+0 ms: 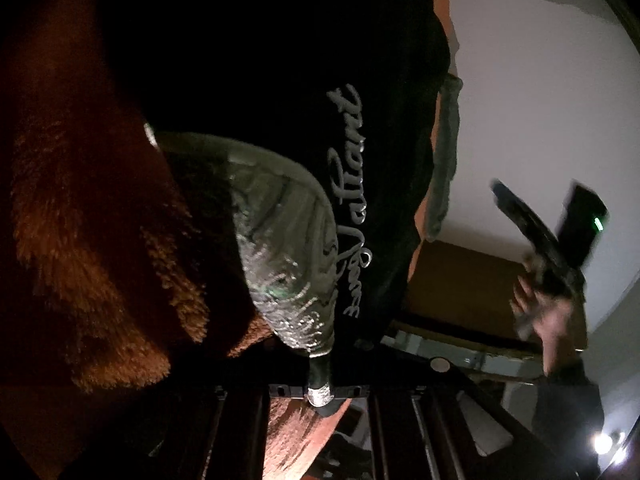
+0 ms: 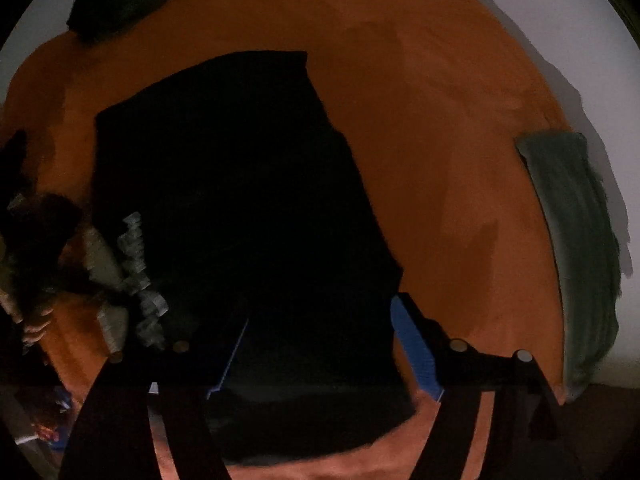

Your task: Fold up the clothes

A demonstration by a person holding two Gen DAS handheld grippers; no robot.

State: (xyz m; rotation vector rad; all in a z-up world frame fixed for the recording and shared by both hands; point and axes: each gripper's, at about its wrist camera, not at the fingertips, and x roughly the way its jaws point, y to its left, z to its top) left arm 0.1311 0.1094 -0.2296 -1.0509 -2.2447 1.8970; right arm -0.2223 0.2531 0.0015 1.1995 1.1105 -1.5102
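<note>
The left gripper (image 1: 320, 394) was closed on the black shirt (image 1: 320, 80), and the cloth with its silver lettering rose up in front of the camera from between the tight fingers. In the right wrist view, the same shirt lay spread on the orange blanket (image 2: 440, 140), which looked like it was covering a bed. The right gripper (image 2: 324, 356) pointed straight down over the near edge of the shirt, with its jaws wide apart and its blue pads (image 2: 416, 352) touching no cloth. In the left wrist view, the person's right hand (image 1: 548, 316) held this gripper from the side, blurred. A green towel (image 2: 576, 248) lay at the right edge of the blanket, well apart from the shirt.
</note>
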